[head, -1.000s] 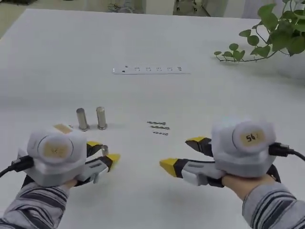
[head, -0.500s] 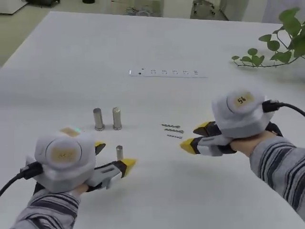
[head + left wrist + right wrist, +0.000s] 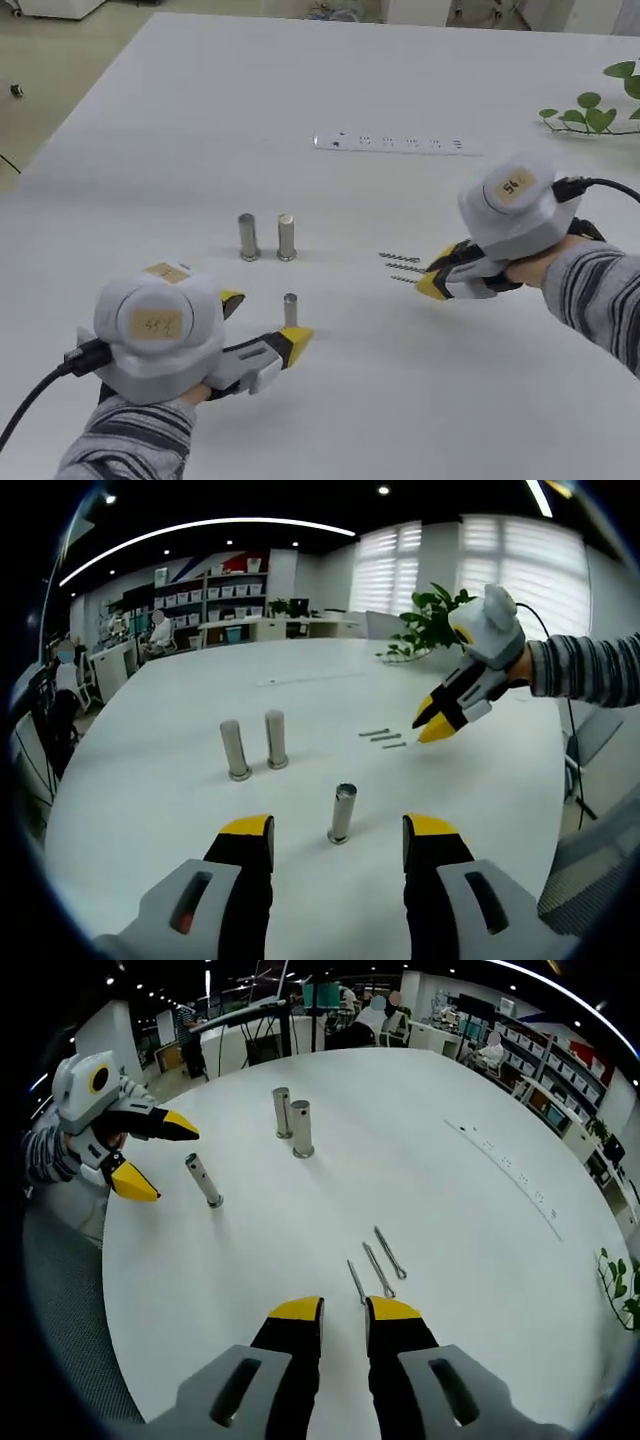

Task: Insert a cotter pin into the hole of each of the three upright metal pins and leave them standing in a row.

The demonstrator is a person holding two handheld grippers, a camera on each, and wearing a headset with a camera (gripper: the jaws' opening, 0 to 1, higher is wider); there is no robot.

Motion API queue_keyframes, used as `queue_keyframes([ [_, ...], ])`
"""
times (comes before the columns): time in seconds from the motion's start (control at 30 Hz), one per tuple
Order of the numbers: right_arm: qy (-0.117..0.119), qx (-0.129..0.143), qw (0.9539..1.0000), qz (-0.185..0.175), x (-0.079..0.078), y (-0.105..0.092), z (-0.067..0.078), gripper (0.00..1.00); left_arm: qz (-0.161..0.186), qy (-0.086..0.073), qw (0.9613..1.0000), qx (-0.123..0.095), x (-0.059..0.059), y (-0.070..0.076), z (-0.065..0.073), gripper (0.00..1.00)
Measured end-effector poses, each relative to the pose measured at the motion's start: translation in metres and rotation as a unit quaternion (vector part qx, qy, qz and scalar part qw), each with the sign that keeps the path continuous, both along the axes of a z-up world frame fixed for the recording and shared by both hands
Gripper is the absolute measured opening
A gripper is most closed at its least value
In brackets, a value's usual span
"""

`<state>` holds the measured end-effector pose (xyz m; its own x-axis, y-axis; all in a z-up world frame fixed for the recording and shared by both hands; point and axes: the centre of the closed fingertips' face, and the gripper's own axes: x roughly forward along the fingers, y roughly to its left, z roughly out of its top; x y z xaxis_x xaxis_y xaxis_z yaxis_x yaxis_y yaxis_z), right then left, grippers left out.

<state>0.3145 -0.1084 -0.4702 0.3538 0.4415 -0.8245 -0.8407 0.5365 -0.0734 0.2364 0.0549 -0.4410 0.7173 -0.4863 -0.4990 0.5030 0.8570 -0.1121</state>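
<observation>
1. While we are holding the left claw (image 3: 338, 825) low over the white tabletop (image 3: 180, 130), its jaws are standing wide apart and gripping nothing.
2. We are seeing one upright metal pin (image 3: 342, 813) standing in the gap between those jaws, about level with their yellow tips. Bare tabletop is showing on either side of it in the left gripper view, so neither jaw is touching it.
3. We are finding a second metal pin (image 3: 248, 237) and a third metal pin (image 3: 287, 237) standing upright just beside each other. They are sitting farther out on the tabletop than the first one and apart from it, beyond the left claw's reach.
4. We are holding the right claw (image 3: 345, 1310) over the right side of the tabletop, tilted down toward the surface. Its jaws are sitting close together with only a narrow slit between them, and they are carrying nothing.
5. We are seeing three cotter pins (image 3: 378, 1265) lying flat and side by side just beyond the right claw's tips. The nearest one is ending right in front of the slit, and we cannot tell whether a tip is touching it.
6. In the head view, the cotter pins are lying loose to the right of the three metal pins, well apart from them.
7. Farther back, a white power strip (image 3: 398, 143) is lying flat, and a leafy plant (image 3: 595, 110) is showing at the far right edge.
</observation>
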Motion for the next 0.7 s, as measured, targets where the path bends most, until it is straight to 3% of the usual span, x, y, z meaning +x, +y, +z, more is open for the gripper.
queue_keyframes([
  [0.13, 0.008, -0.004, 1.0000, 0.004, 0.001, 0.001, -0.006, 0.10, -0.001, -0.004, 0.9999, 0.011, -0.001, 0.003, 0.000, 0.49],
  [0.27, 0.013, -0.012, 0.9998, 0.010, 0.005, 0.001, -0.013, 0.08, 0.000, -0.004, 1.0000, 0.009, -0.001, 0.003, 0.001, 0.49],
  [0.37, 0.030, -0.007, 0.9995, 0.003, 0.007, 0.001, -0.021, 0.07, 0.001, -0.004, 1.0000, 0.007, -0.001, 0.003, 0.001, 0.49],
  [0.6, 0.037, -0.009, 0.9993, 0.005, 0.006, 0.002, -0.023, 0.06, 0.006, 0.000, 0.9999, 0.011, -0.003, 0.009, -0.001, 0.47],
  [0.7, 0.034, -0.022, 0.9991, 0.011, 0.010, 0.000, -0.025, 0.03, 0.009, 0.003, 0.9999, 0.010, -0.004, 0.011, -0.003, 0.46],
])
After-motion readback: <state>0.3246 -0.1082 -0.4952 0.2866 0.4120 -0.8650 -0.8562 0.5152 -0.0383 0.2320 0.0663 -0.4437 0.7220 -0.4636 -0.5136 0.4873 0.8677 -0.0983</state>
